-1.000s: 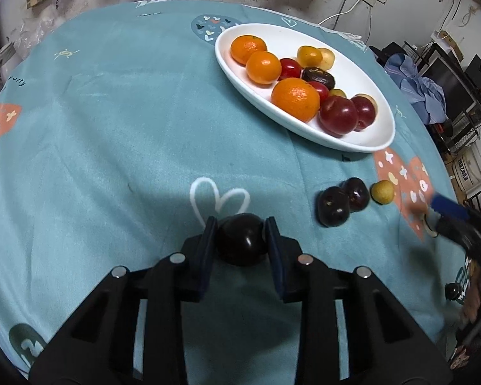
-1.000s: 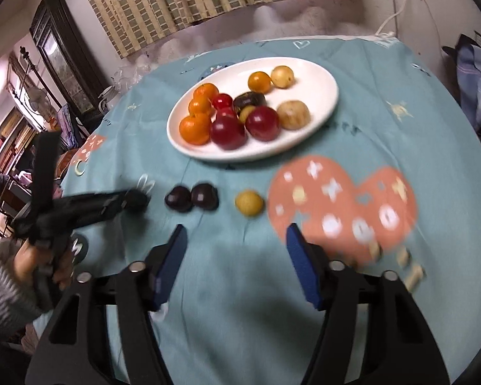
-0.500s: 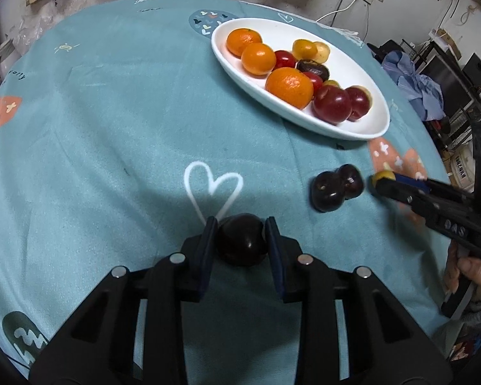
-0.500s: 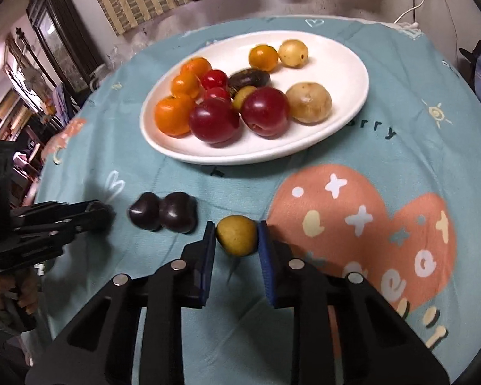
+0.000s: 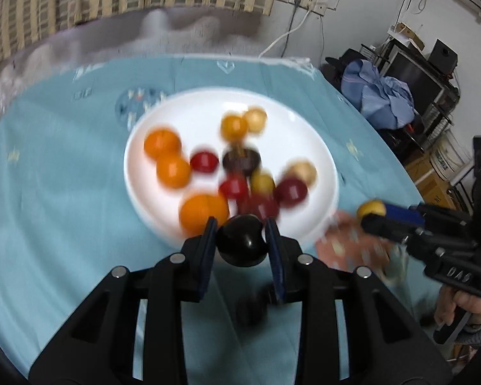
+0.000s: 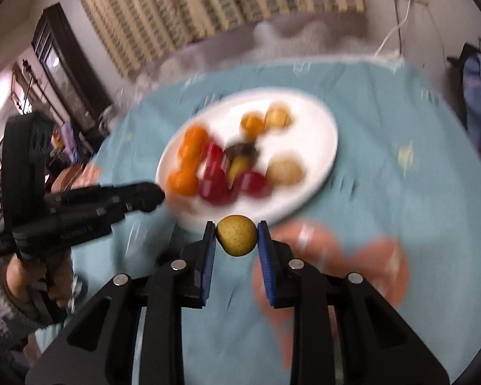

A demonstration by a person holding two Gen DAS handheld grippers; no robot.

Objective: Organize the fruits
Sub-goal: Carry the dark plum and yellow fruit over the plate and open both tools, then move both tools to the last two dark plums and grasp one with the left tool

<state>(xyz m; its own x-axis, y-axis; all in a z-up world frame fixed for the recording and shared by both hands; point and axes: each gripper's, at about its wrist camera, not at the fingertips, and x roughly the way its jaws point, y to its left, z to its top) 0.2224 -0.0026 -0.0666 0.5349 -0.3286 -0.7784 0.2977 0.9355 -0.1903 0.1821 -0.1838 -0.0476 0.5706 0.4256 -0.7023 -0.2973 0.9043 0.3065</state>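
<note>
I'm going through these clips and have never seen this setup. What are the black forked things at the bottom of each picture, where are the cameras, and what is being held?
No robot here: a person holds a two-finger tool in each hand, with a fisheye camera on each looking forward along its fingers. In the left wrist view, the left tool is shut on a dark plum. In the right wrist view, the right tool is shut on a small yellow fruit. Each view also shows the other tool from the side. Ahead, on a teal tablecloth, sits a white plate of oranges, red plums and yellow fruits, blurred by motion.
</note>
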